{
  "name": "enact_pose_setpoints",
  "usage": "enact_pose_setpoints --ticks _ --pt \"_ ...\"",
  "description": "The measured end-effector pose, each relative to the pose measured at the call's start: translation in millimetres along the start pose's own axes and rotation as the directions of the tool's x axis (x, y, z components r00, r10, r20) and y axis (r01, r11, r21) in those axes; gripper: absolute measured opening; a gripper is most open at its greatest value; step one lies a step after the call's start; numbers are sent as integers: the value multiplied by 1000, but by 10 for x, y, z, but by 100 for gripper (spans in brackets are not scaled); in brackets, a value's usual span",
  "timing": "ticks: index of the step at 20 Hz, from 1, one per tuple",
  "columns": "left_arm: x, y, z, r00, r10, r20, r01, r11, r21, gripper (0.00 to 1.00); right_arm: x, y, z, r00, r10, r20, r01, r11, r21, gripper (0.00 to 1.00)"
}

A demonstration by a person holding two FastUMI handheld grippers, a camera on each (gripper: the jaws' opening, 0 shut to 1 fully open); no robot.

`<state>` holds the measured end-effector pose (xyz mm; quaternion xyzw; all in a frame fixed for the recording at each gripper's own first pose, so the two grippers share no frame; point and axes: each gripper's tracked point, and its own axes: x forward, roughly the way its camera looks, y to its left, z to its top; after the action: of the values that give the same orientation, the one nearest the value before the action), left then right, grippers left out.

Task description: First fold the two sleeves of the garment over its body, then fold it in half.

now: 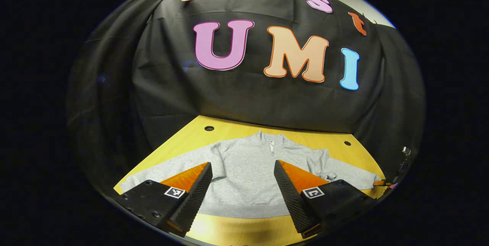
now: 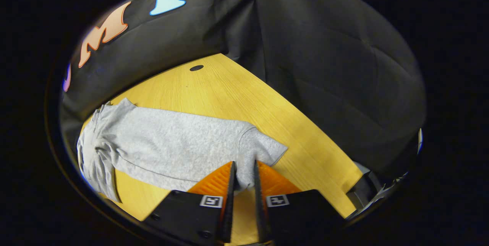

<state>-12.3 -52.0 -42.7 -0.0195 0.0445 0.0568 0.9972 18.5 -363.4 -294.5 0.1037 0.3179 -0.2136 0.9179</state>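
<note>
A grey sweatshirt (image 1: 246, 169) with a short zip collar lies flat, front up, on the wooden table (image 1: 225, 230), both sleeves spread out to the sides. My left gripper (image 1: 243, 169) hovers open above the lower part of its body, with nothing between the fingers. In the right gripper view one sleeve (image 2: 172, 143) stretches across the table toward me. My right gripper (image 2: 243, 167) is shut on that sleeve's cuff (image 2: 259, 150), with the cloth pinched between both fingers. The cuff's end fans out to the right of the fingertips.
The table (image 2: 237, 93) has a round hole (image 1: 209, 128) near each back corner, another hole (image 2: 196, 68) showing in the right gripper view. Black cloth walls close the back and sides. The other gripper's tip (image 1: 384, 182) shows at the right sleeve's end.
</note>
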Motion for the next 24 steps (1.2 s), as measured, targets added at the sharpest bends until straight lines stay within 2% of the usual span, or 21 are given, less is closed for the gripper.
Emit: enact_pose_setpoints --ticks 3,6,12,18,24 --pt "-3 10 -2 1000 -7 -1 7 1000 10 94 -20 -6 -15 1000 -20 4 20 1000 -3 14" --pt "-7 66 10 1000 -18 0 18 1000 13 95 -93 58 24 999 -31 21 32 999 -37 15" --pt "5 285 -29 997 -79 -16 79 995 55 95 -458 398 255 993 -43 108 42 999 13 14" --pt "30 644 -65 986 -159 -51 162 985 65 95 -914 1198 536 979 -10 204 6 1000 22 14" --pt "79 1108 -115 981 -182 -73 185 982 44 95 -1257 2256 766 958 57 281 -44 998 -52 14"
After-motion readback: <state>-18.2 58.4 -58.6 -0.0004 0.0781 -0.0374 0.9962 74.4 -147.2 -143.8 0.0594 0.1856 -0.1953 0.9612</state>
